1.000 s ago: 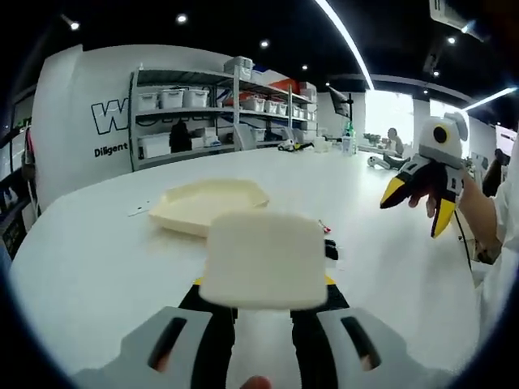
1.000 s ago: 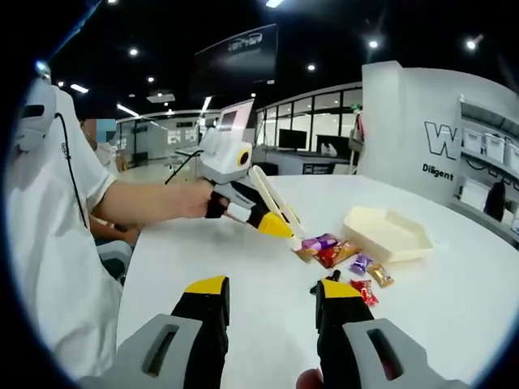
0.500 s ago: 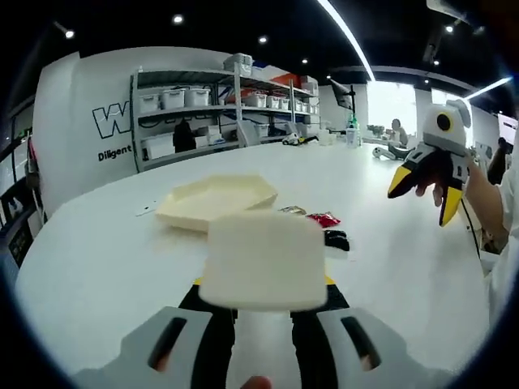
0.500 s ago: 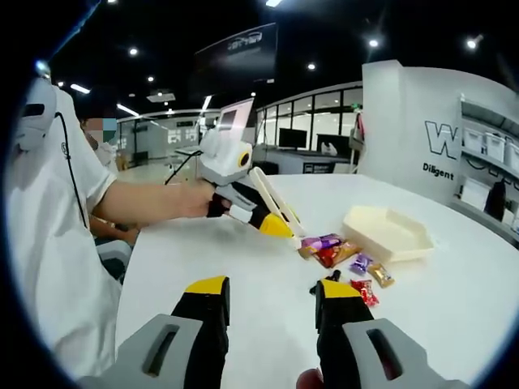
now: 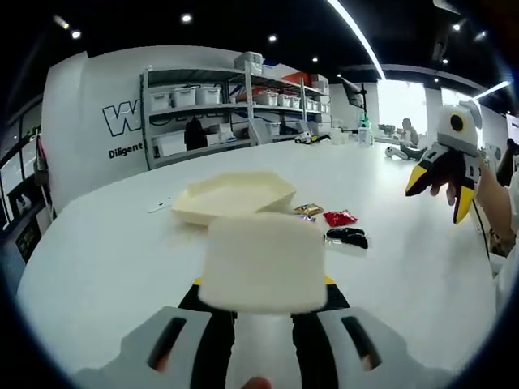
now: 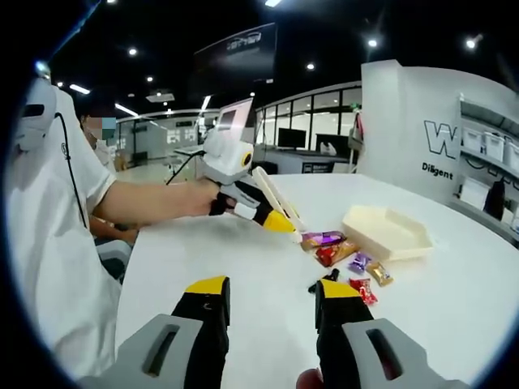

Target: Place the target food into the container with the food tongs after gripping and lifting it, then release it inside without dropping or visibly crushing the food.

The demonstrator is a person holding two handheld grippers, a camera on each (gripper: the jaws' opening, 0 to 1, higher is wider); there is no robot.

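- Candies (image 6: 347,258) lie loose on the table (image 6: 454,308) just beside the tray (image 6: 389,232); none shows inside it, so gripping, lifting and releasing are all left to do.
- Tongs (image 6: 274,197) are clamped in the left gripper (image 6: 272,217), tips poised near the nearest candy, nothing between them as far as I can tell.
- Right gripper (image 6: 270,301) hangs over the table, jaws apart, holding nothing.

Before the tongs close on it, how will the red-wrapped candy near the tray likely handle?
The red-wrapped candy looks small and flat, so probably light. Its glossy wrapper may slip between the tongs. Other sweets lie close beside it near the tray, so a nudge could shift them.
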